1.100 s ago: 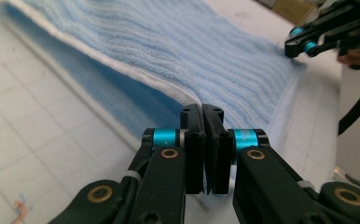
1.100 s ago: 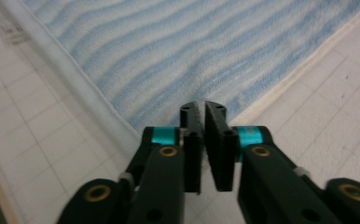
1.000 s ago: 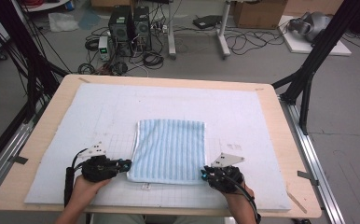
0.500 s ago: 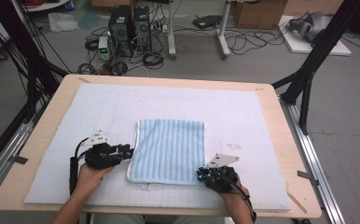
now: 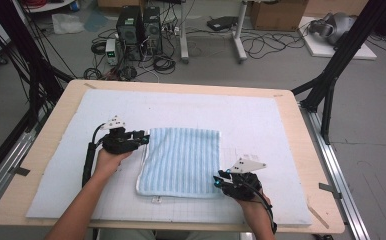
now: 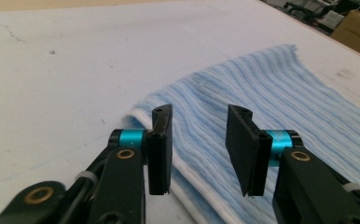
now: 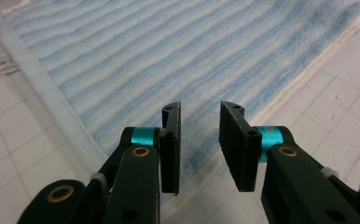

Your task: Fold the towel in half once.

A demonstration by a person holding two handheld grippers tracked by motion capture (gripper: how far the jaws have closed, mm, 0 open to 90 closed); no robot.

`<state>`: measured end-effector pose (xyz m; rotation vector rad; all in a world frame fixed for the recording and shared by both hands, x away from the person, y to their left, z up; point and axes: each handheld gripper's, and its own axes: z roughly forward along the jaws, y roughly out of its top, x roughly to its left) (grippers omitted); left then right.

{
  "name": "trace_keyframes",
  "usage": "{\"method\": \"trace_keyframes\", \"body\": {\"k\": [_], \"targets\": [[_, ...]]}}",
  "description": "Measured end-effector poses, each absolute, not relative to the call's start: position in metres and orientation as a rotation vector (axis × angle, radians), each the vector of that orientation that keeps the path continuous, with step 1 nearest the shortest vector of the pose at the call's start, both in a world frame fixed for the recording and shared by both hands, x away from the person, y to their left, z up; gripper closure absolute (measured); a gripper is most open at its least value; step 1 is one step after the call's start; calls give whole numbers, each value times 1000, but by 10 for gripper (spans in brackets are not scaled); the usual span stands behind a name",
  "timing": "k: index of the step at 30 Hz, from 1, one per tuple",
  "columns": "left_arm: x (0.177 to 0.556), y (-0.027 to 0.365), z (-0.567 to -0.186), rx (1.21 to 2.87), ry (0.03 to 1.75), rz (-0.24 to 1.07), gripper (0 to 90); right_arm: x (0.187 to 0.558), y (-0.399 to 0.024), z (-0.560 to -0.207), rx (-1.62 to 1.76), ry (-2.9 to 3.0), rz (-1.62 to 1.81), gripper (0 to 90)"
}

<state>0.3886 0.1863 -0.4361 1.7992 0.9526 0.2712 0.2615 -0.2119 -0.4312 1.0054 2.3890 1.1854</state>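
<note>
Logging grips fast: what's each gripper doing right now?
Left gripper: open, fingers just opening, over the towel edge, holding nothing.
Right gripper: open, just opening, holding nothing.

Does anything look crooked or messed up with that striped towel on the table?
Slightly. The folded blue striped towel lies a little skewed on the white mat: its left edge slants, so the near end sits further left than the far end. No spills or damage show.

Both grippers are showing black bodies. The left gripper is wearing a grey three-cornered plate and trailing a thick black cable. The right gripper is carrying a similar plate. Beside each flat black jaw, teal collars and brass-coloured rivets are gleaming.
</note>
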Motion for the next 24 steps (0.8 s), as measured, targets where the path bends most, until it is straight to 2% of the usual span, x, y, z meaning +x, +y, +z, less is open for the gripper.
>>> {"method": "trace_keyframes", "body": {"k": [8,11,16,24], "targets": [[409,175,-445,1901,1006,317,603,263,-213,-429,1004,2377,1194,675],[410,170,-451,1952,1007,355,671,263,-214,-430,1006,2377,1196,676],[409,165,-451,1991,995,413,855,264,-215,-431,1010,2375,1195,672],[412,172,-448,1929,1030,464,872,265,-214,-431,1019,2373,1198,660]]}}
